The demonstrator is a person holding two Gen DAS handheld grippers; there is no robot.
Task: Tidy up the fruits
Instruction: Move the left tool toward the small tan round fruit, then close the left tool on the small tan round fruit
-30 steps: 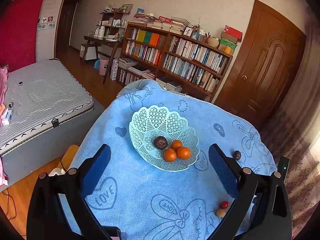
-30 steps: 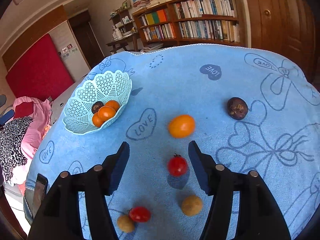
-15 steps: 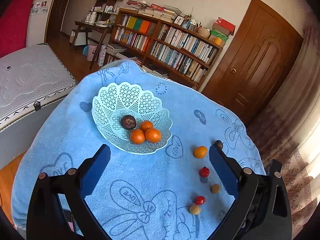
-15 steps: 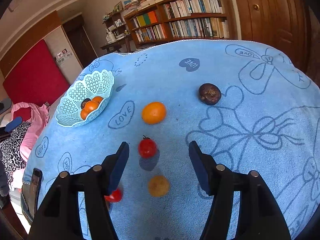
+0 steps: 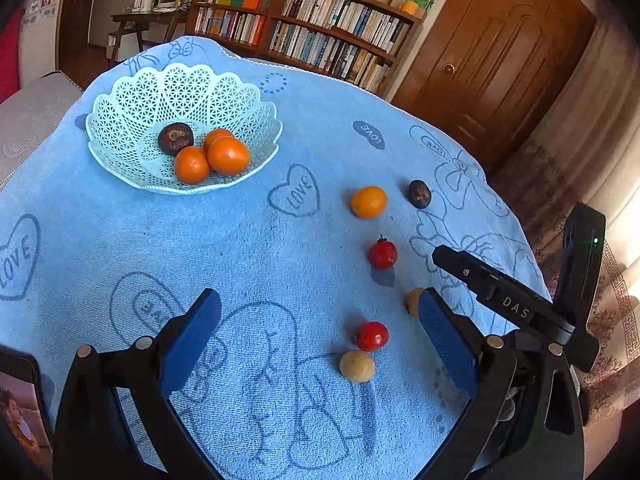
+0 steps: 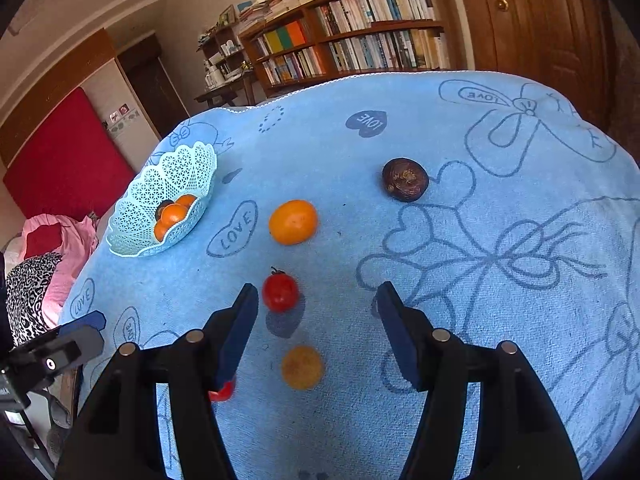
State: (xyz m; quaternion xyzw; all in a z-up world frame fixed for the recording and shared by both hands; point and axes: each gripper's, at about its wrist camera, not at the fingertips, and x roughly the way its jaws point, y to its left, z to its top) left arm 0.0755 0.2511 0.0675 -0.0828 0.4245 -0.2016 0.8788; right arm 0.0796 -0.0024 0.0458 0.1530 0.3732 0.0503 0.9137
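Basket (image 5: pixel 120 112), upper left of left view, already holding three oranges and one dark fruit. Left loose on the desk (image 5: pixel 120 240): orange (image 6: pixel 293 222), dark fruit (image 6: pixel 405 179), two tomatoes, two tan fruits, one half hidden. Both tools, left tool (image 5: pixel 316 316) and right tool (image 6: pixel 316 300), spread, empty.

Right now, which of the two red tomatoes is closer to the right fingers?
The red tomato with the green stem, just ahead of the right fingers. The other red tomato is mostly hidden behind the left finger.
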